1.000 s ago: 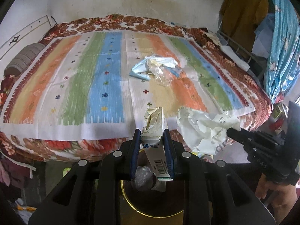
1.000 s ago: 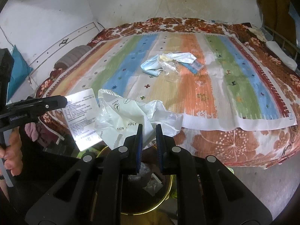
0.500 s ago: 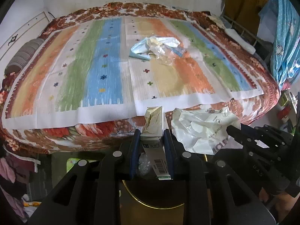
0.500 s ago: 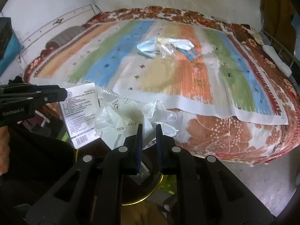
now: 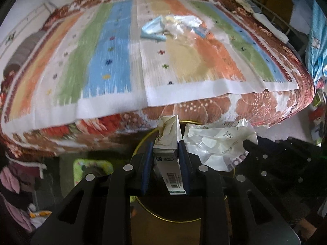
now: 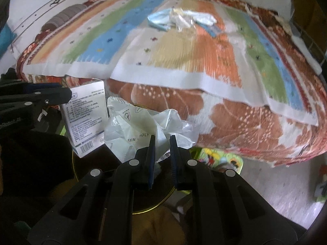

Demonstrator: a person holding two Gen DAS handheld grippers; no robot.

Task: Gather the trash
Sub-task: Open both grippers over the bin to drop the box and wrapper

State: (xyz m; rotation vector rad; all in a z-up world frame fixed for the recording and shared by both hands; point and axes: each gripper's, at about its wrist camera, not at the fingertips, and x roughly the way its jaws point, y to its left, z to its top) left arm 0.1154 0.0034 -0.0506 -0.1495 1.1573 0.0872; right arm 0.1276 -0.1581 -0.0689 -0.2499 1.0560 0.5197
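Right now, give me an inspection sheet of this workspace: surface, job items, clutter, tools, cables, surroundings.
Surface: striped blanket on the bed, over a floral quilt.
Job's things: torn carton and crumpled plastic wrapper, both above the gold-rimmed bin.
Clutter: pile of wrappers left on the blanket.
Tools: left tool shut on the carton; right tool shut on the plastic wrapper.
Cables: nothing seen.
Surroundings: colourful mat on the floor, blue cloth hanging nearby.
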